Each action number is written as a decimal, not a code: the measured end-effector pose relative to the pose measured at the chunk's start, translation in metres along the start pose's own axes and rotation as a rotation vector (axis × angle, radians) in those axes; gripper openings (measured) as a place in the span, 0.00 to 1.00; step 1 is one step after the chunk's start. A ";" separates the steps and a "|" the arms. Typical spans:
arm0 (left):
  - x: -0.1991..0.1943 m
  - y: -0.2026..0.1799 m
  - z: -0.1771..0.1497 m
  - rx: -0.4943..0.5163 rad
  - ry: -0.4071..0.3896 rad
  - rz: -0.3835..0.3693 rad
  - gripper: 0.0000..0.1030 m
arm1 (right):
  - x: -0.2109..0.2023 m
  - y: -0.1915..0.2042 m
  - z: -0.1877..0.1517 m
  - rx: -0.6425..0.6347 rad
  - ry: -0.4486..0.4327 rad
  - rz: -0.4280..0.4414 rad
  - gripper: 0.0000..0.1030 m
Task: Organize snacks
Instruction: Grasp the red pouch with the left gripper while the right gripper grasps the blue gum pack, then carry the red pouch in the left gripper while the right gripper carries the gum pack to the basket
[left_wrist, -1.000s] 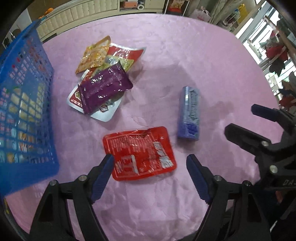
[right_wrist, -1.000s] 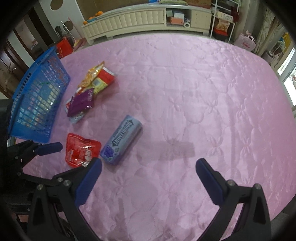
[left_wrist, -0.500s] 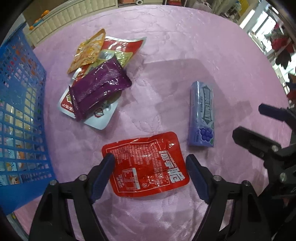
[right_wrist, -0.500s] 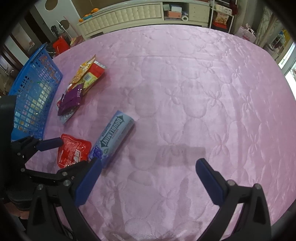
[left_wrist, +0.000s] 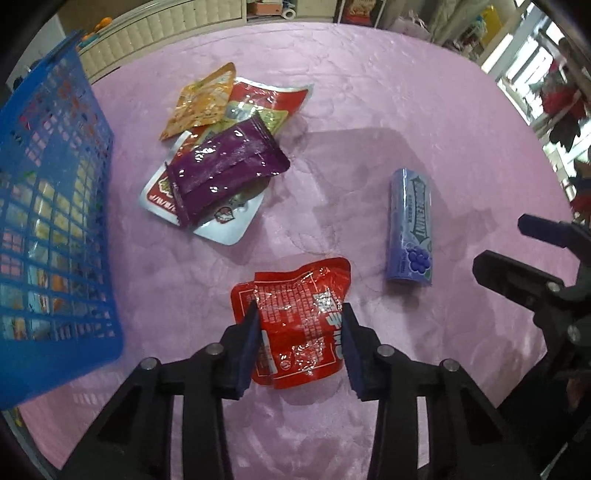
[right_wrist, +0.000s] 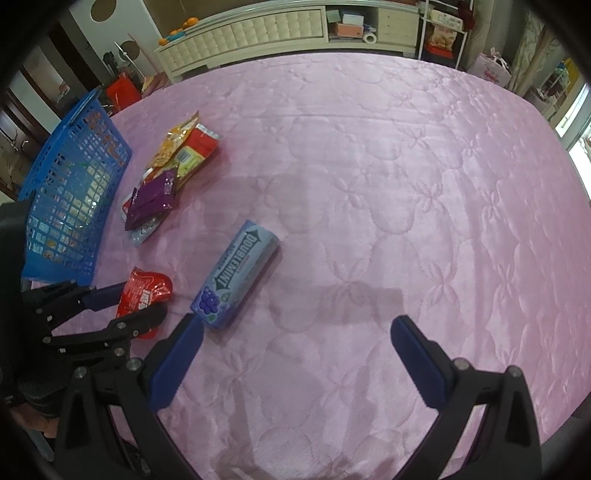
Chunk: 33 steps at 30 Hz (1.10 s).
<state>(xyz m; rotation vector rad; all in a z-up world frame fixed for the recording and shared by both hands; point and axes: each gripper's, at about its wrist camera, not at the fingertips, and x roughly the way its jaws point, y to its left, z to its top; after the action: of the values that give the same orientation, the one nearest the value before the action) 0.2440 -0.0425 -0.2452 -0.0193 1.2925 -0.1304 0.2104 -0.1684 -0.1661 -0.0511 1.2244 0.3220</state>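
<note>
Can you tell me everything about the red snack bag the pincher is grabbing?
The red snack packet is a shiny, crinkly foil-like pouch with white print and big white characters. It lies on the pink quilted tablecloth, buckled and puffed up between the left gripper, whose blue pads press both of its sides as the jaws are closing. It sits near the blue basket and the purple gum pack, touching neither.
</note>
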 end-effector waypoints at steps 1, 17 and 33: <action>-0.002 0.001 -0.001 -0.003 -0.010 0.004 0.36 | 0.000 0.000 0.001 0.005 0.004 0.004 0.99; -0.027 0.016 0.009 0.064 -0.130 0.074 0.37 | 0.039 0.028 0.036 0.048 0.088 0.072 0.80; -0.021 0.020 -0.001 0.072 -0.148 0.039 0.37 | 0.050 0.060 0.025 -0.102 0.062 0.007 0.36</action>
<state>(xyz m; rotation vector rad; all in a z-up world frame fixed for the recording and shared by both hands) 0.2390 -0.0208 -0.2276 0.0572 1.1395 -0.1396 0.2321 -0.0951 -0.1963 -0.1458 1.2693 0.3919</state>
